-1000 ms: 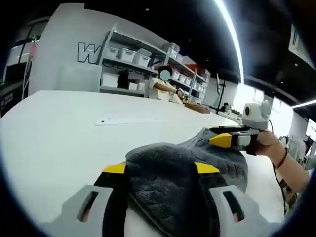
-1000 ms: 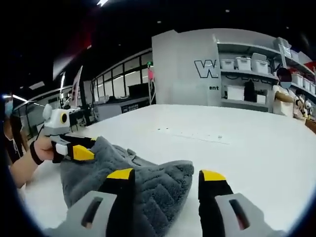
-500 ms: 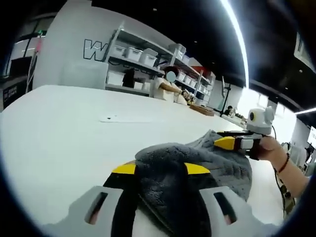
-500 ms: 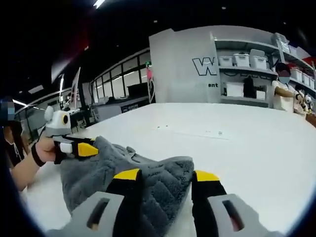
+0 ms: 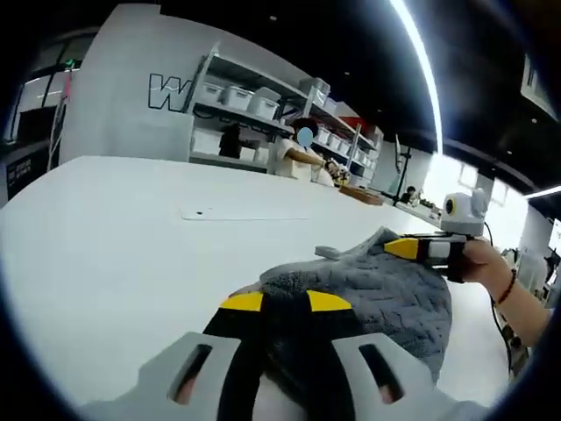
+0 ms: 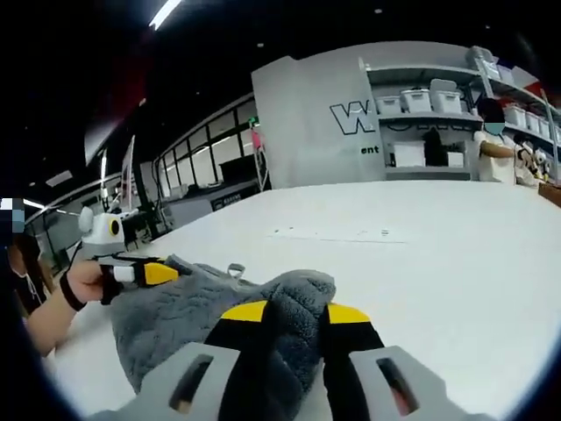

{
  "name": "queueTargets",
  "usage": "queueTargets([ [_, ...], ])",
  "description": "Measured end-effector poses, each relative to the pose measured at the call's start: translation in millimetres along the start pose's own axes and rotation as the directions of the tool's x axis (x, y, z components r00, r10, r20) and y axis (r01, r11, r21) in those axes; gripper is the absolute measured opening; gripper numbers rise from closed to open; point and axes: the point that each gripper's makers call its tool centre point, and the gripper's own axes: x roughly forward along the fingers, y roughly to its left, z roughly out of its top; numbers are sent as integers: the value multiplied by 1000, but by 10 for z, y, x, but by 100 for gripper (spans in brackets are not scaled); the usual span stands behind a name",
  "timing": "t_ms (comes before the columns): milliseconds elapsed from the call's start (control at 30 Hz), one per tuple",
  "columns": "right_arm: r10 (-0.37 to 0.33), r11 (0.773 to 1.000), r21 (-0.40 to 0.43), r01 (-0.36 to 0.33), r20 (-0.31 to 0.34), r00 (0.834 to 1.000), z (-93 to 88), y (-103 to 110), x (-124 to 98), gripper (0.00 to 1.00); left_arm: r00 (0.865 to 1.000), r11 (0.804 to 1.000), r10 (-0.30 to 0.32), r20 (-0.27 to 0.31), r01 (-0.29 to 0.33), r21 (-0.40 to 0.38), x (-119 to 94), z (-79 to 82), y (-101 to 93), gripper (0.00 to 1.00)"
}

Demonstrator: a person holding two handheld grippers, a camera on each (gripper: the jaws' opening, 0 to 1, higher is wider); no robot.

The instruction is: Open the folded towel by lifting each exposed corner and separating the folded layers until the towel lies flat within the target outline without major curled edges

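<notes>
Grey towel [image 5: 386, 285] bunched on white table [image 5: 114, 237], raised between both tools. Left gripper [image 5: 285, 303] clenched on one towel corner (yellow tips nearly meeting); right gripper [image 6: 295, 313] likewise clamped on opposite corner.

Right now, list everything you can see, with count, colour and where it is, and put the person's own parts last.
towel: one, grey, bunched on the table, pinched at two ends
table: one, white, under the towel
shelving: one grey rack with white bins, behind the table
other person: one, by the shelving
left gripper: one, yellow-tipped, jaws closed on the towel's near edge
right gripper: one, yellow-tipped, jaws closed on the towel's other end
hand: one, holding the right gripper, dark wristband
</notes>
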Motion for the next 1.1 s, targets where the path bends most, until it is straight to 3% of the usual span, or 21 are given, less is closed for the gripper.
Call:
queueTargets([
  [367, -21, 998, 64, 19, 43, 999, 62, -140, 95, 10, 999, 999, 35, -3, -35, -27, 62, -25, 58, 8],
  [533, -17, 998, 62, 16, 20, 1000, -8, -146, 190, 4, 999, 998, 46, -17, -47, -31, 61, -108, 14, 6],
  [700, 0, 997, 82, -3, 37, 999, 10, -122, 208, 1, 999, 998, 51, -16, -52, -39, 68, -116, 30, 5],
  [1100, -30, 996, 87, 30, 8, 1000, -14, -214, 338, 0, 998, 997, 57, -23, -58, -51, 131, -151, 83, 3],
])
